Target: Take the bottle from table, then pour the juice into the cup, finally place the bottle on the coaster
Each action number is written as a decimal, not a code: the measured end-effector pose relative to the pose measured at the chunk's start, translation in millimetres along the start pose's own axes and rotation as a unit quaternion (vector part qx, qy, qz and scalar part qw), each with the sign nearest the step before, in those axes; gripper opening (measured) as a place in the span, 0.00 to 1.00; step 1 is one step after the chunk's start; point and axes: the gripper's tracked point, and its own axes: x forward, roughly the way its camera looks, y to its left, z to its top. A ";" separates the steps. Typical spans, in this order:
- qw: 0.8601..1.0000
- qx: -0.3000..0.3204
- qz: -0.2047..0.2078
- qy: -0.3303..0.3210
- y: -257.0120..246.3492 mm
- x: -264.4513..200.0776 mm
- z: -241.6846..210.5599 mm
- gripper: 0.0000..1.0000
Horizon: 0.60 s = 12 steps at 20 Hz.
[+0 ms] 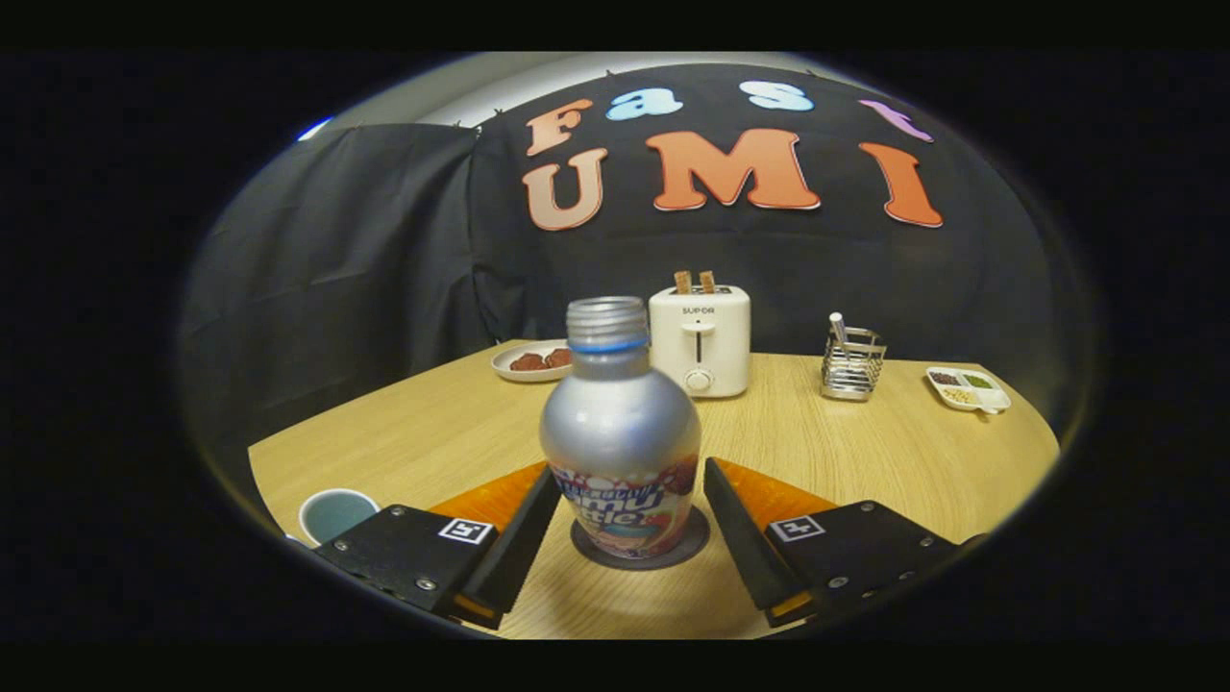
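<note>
A silver bottle with a colourful label and no cap stands upright on a dark round coaster on the wooden table. My gripper is open, with one finger close on each side of the bottle's lower body. A thin gap shows at the right finger, while the left finger sits right at the bottle's edge. A white cup with a bluish inside stands to the left of the left finger, near the table's front edge; I cannot tell what it holds.
Beyond the bottle stands a white toaster with two slices in it. A plate of brown food lies left of it. A wire holder and a small divided dish sit to the right.
</note>
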 end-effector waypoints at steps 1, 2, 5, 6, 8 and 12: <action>1.000 0.001 -0.002 -0.009 -1.8 -5.0 6.9 0.91; 1.000 0.003 -0.009 -0.017 -6.0 -10.8 12.6 0.92; 0.998 0.012 -0.024 -0.052 -17.4 -33.7 31.6 0.97; 0.998 0.014 -0.028 -0.063 -21.6 -42.2 37.6 0.97; 0.995 0.024 -0.038 -0.087 -33.4 -57.1 51.3 0.97; 0.991 0.056 -0.040 -0.115 -46.8 -79.8 73.9 0.97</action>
